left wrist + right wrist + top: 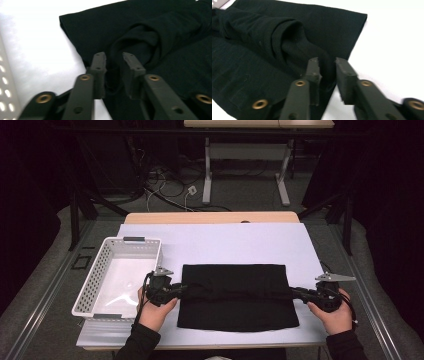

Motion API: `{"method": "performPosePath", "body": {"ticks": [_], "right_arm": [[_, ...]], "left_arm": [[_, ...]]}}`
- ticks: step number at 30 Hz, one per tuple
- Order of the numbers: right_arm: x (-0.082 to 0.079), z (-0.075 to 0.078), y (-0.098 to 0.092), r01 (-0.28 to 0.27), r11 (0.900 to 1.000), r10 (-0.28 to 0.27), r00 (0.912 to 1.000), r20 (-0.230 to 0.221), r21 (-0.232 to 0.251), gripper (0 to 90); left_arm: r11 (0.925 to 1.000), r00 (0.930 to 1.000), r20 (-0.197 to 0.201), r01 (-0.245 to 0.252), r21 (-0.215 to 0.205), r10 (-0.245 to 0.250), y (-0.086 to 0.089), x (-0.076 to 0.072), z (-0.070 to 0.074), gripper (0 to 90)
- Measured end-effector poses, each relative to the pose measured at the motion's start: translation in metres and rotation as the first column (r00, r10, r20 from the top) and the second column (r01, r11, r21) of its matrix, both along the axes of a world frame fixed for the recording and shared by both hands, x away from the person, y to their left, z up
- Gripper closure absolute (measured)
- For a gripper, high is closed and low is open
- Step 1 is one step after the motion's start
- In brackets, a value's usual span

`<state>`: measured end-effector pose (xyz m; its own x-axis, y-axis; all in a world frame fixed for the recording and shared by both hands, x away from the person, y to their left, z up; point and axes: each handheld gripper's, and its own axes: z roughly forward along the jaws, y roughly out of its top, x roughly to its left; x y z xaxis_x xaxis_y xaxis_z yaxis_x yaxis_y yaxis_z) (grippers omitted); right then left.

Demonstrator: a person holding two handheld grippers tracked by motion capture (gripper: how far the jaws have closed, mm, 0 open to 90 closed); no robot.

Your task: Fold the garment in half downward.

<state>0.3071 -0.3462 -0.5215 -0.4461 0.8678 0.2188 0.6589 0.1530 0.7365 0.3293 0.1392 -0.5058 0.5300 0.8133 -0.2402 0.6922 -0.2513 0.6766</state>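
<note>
White table (235, 240) bears black cloth (235, 297) between both grippers' parted jaws.

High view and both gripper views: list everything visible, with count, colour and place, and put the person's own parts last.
Cloth: one, black, folded, flat on the table's near middle, a raised fold across it.
Basket: one, white, perforated, left of the cloth.
Table: one, white top with a wooden far edge.
Second table: one, white legs, behind on the floor.
Cables: several, black and white, on the floor beyond.
Left gripper: one, black, at the cloth's left edge, jaws slightly apart around the fold.
Right gripper: one, black, at the cloth's right edge, jaws slightly apart around the fold.
Hands: two, dark sleeves, near edge.
</note>
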Motion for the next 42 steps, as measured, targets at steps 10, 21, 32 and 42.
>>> {"method": "performPosePath", "body": {"ticks": [10, 21, 32, 42], "right_arm": [[0.006, 0.021, 0.017, -0.038, 0.999, 0.038, 0.9978, 0.054, 0.001, 53.2], [0.041, 0.025, 0.054, -0.114, 0.991, 0.118, 0.9915, 0.056, -0.064, 51.3], [0.066, 0.02, 0.074, -0.131, 0.986, 0.137, 0.9895, 0.048, -0.098, 51.4], [0.077, 0.002, 0.082, -0.136, 0.986, 0.135, 0.9906, -0.023, -0.092, 51.4]], "left_arm": [[0.9994, 0.9993, 0.038, 0.001, -0.034, 0.0, -0.014, 0.009, 0.007, 45.1], [0.9986, 0.9988, 0.04, 0.031, -0.044, -0.029, -0.042, 0.035, 0.004, 40.8], [0.9966, 0.9975, 0.029, 0.066, -0.049, -0.065, -0.065, 0.059, -0.007, 39.9], [0.9949, 0.9959, -0.012, 0.089, -0.047, -0.09, -0.074, 0.071, -0.022, 42.9]]}}
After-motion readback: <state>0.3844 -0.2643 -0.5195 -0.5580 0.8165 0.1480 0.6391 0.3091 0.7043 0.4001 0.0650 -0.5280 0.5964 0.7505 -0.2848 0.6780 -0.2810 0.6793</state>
